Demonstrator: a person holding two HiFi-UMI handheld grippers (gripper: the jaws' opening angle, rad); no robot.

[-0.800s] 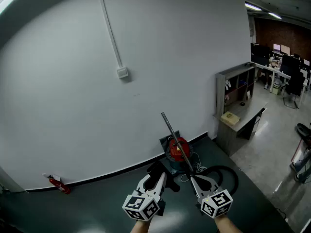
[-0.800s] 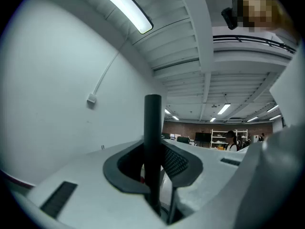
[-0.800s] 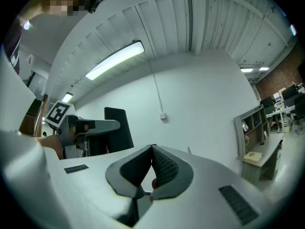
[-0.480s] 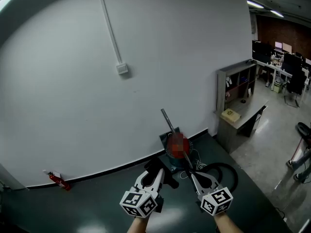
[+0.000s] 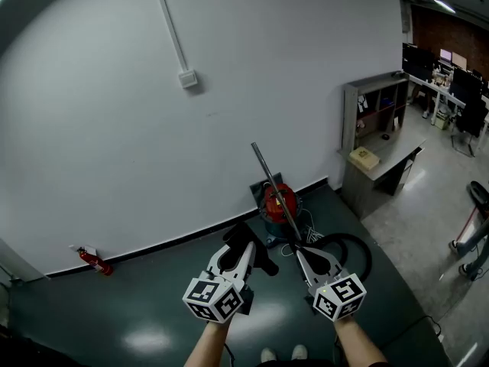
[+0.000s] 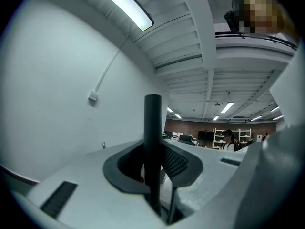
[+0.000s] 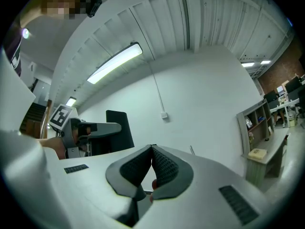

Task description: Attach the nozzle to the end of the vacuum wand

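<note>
Black nozzle (image 6: 152, 116) gripped upright within left claw (image 6: 154, 151)

The black nozzle (image 6: 152, 128) stands upright, clamped between the left hand-held gripper's (image 5: 241, 249) pads. The slim metal vacuum wand (image 5: 271, 186) slants up and forward out of the right hand-held gripper's (image 5: 304, 252) closed jaws.

A: We can't see the wand's (image 5: 269, 180) lower end, right gripper (image 5: 306, 257) covers it.

B: Same w/ nozzle (image 6: 152, 142): base sunk betw. jaws of left gripper (image 6: 153, 165). Our forearms (image 5: 210, 346) cut off at btm edge.
</note>
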